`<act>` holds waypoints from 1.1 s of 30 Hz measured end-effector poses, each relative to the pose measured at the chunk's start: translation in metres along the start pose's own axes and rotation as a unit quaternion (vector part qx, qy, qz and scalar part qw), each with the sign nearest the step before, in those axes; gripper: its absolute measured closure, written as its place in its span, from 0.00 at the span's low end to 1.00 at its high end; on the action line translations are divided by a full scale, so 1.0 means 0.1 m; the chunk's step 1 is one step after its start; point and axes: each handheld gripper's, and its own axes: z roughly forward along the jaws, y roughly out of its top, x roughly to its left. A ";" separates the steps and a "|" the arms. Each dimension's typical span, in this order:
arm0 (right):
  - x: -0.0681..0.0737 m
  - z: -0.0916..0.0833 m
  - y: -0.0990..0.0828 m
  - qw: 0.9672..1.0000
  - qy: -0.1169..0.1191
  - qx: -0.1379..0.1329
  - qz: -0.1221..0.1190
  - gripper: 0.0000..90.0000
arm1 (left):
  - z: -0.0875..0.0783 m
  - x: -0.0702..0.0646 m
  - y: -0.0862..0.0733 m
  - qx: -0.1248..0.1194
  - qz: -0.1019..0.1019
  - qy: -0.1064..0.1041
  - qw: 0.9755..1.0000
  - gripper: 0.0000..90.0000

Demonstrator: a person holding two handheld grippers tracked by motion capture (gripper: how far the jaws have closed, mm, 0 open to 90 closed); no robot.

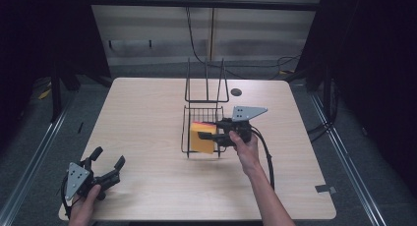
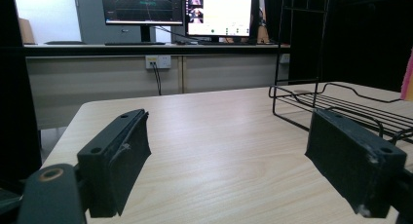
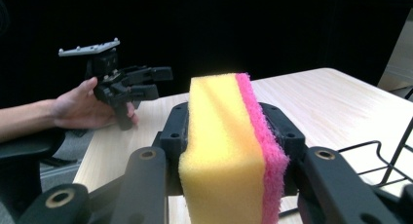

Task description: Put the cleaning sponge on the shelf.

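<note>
1. The right gripper (image 1: pixel 212 136) has its two black jaws clamped on a yellow foam sponge with a pink scouring layer (image 3: pixel 229 151), one jaw on the yellow face and the other on the pink face.
2. In the high view that sponge (image 1: pixel 202 137) sits upright at the front part of the black wire dish rack (image 1: pixel 205 102), within its low basket outline. Whether it rests on the wires or hangs just above them I cannot tell.
3. My reading is that the work is well along: the sponge is already at the rack. What seems left is to settle it, let go and draw the hand back, though it could equally be a lift out of the rack.
4. The left gripper (image 1: pixel 105 162) rests at the near left corner of the table, well apart from the rack, with its jaws spread wide and nothing between them. Its own camera shows bare wood between the two pads (image 2: pixel 117 160).
5. The surface is a light wood-grain table with rounded corners (image 1: pixel 142 113), carrying a small dark round cap (image 1: pixel 236 92) near its far edge.
6. Around it are grey floor, dark side curtains and a pale panelled wall with cables. The left gripper view also shows a desk with two lit monitors (image 2: pixel 180 12).
</note>
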 end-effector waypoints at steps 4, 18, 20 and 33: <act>-0.07 0.00 -0.05 1.000 -0.003 0.010 0.008 0.66 | 0.00 0.00 0.00 0.000 0.000 0.000 1.000 0.17; -0.19 0.03 0.02 1.000 -0.005 0.010 0.005 0.66 | 0.00 0.00 0.00 -0.002 -0.003 0.000 1.000 0.17; -0.22 0.06 0.01 1.000 -0.007 0.022 0.003 0.66 | 0.00 0.00 0.00 0.000 0.000 -0.001 1.000 0.17; -0.34 0.13 -0.02 1.000 -0.006 0.029 0.004 0.66 | 0.00 0.00 0.00 -0.001 0.000 -0.001 1.000 0.17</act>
